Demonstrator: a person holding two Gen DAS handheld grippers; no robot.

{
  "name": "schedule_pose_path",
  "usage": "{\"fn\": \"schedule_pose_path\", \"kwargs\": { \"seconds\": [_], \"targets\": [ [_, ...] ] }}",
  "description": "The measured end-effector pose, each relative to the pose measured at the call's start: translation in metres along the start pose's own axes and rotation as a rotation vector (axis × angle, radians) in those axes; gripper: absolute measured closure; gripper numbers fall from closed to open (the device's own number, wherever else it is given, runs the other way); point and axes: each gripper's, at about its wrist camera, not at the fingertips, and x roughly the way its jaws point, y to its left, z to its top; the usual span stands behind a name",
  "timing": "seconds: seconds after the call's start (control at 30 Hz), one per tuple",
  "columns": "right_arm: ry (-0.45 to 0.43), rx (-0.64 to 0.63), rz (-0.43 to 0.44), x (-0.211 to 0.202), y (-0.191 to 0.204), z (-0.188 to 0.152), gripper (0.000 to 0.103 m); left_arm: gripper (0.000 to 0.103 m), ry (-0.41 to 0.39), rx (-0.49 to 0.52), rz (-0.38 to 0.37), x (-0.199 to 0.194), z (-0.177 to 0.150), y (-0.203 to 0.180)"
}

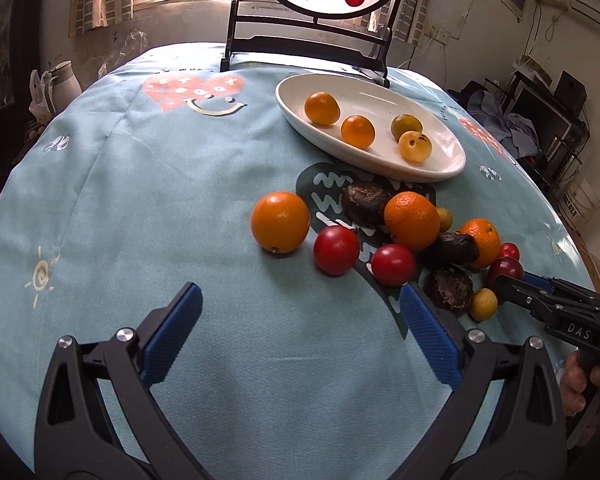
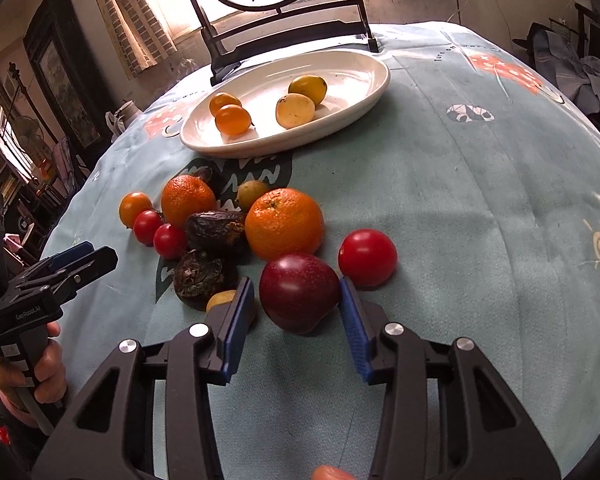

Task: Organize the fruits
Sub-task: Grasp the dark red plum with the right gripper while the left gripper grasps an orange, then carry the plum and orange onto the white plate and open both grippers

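Note:
A white oval dish [image 1: 440,168] [image 2: 364,80] holds several small orange and yellow fruits. In front of it a pile lies on the cloth: oranges [image 1: 280,222] [image 2: 284,224], red tomatoes [image 1: 336,250] [image 2: 367,257], dark wrinkled fruits [image 1: 364,202] [image 2: 216,230], small yellow fruits [image 1: 484,304]. My right gripper [image 2: 298,302] [image 1: 508,284] is open, its blue pads on either side of a dark red plum [image 2: 299,292] [image 1: 505,270], close to its sides. My left gripper [image 1: 300,312] [image 2: 86,256] is open and empty, hovering short of the pile.
A dark wooden stand [image 1: 308,40] with a round painted panel stands behind the dish. The blue patterned cloth [image 1: 140,200] covers the round table. A white jug [image 1: 62,80] sits beyond the table's left edge; furniture and clutter [image 1: 540,120] lie to the right.

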Motion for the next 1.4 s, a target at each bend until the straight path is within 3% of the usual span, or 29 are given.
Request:
{"fn": "schedule_pose_path", "kwargs": {
  "seconds": [0.13,0.3,0.43,0.53,0.6,0.7,1.07,1.13,1.2,1.4],
  "targets": [
    [0.001,0.021,0.025,0.0,-0.006,0.0,0.064,0.002,0.005,-0.005,0.0,0.001,0.0,0.001],
    [-0.033,0.1,0.143,-0.006,-0.022,-0.002,0.064,0.002,0.021,-0.047,-0.011,0.006,0.002,0.01],
    [-0.04,0.132,0.185,-0.008,-0.028,-0.003,0.064,0.007,-0.003,-0.048,-0.01,0.008,0.013,0.018],
    [-0.032,0.144,0.192,-0.007,-0.031,-0.003,0.064,0.019,-0.017,-0.021,0.019,0.013,0.029,0.02],
    [-0.027,0.15,0.196,-0.006,-0.031,-0.003,0.064,0.035,0.002,-0.044,0.006,0.022,0.038,0.023],
    [-0.028,0.15,0.197,-0.006,-0.032,-0.004,0.064,0.05,0.036,-0.062,-0.012,0.035,0.043,0.025],
    [-0.016,0.155,0.202,-0.004,-0.032,-0.004,0.064,0.051,0.084,-0.102,-0.068,0.053,0.046,0.024],
    [-0.014,0.155,0.203,-0.003,-0.033,-0.004,0.064,0.054,0.08,-0.098,-0.072,0.053,0.046,0.023],
    [-0.012,0.155,0.205,-0.003,-0.033,-0.005,0.064,0.065,0.078,-0.096,-0.096,0.051,0.046,0.021],
    [-0.015,0.155,0.205,-0.003,-0.032,-0.004,0.064,0.065,0.058,-0.105,-0.074,0.047,0.041,0.021]
  ]
}}
